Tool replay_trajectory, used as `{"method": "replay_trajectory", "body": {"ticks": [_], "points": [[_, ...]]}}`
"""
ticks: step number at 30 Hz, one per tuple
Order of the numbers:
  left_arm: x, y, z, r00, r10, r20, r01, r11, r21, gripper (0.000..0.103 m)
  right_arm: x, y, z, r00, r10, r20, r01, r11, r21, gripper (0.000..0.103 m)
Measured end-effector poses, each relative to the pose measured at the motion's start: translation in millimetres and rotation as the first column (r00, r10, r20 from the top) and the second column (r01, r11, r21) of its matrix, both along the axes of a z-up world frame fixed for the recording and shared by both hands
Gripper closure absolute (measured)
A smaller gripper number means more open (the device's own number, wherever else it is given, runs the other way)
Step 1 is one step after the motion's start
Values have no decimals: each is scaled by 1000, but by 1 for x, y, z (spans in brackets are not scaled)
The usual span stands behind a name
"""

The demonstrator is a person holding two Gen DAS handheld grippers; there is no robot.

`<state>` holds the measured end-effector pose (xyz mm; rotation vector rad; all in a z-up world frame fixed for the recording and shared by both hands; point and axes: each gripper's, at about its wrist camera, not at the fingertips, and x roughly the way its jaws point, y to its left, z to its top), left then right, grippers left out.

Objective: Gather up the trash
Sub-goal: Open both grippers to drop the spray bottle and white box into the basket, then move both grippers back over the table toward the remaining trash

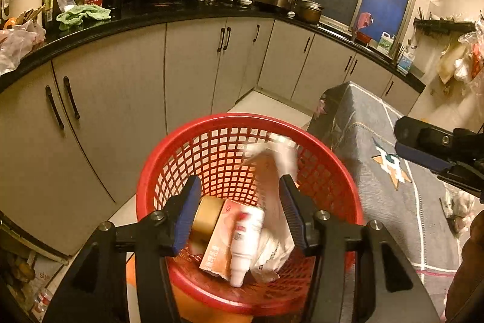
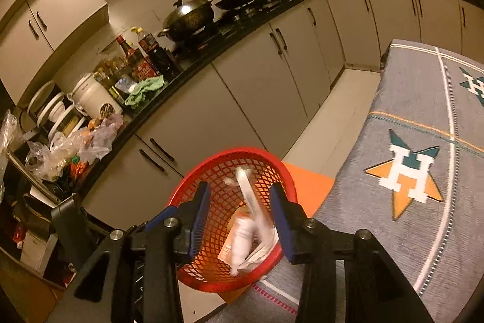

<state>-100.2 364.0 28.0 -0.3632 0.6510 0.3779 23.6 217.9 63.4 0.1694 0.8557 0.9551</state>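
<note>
Here we hold both tongs over the red mesh basket (image 1: pixel 211 159), which stands on the floor between the kitchen cabinets (image 1: pixel 121 99) and the table (image 1: pixel 393 189) draped in grey cloth. Our left tongs (image 1: pixel 242 211) are released, their blue pads (image 1: pixel 189 217) apart with nothing pressed between them. Below them in the basket lie a white bottle (image 1: pixel 245 241), an orange carton (image 1: pixel 216 253), a gold-coloured tin (image 1: pixel 207 218) and crumpled white paper (image 1: pixel 272 250). Our right tongs (image 2: pixel 242 220) are released too, jaws parted above the same basket, and a blurred white wrapper (image 2: pixel 251 202) sits in the gap between them, touching neither pad as far as we can tell. In the left view the right tongs appear at the right edge, over the table.
</note>
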Motion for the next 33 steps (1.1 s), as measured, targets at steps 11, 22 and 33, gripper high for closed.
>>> {"method": "replay_trajectory", "body": {"ticks": [11,22,33], "points": [[-10,-29,20,999,-27,22,26,1000,7,51,-11,-64,15,998,-65,-1,65,997,42,58],[-4,-110,39,985,-170,14,170,985,43,47,-29,-174,22,985,-174,-12,174,980,100,58],[20,-258,45,887,-459,-46,461,884,77,42,-41,-351,27,880,-475,-1,467,867,173,51]]}}
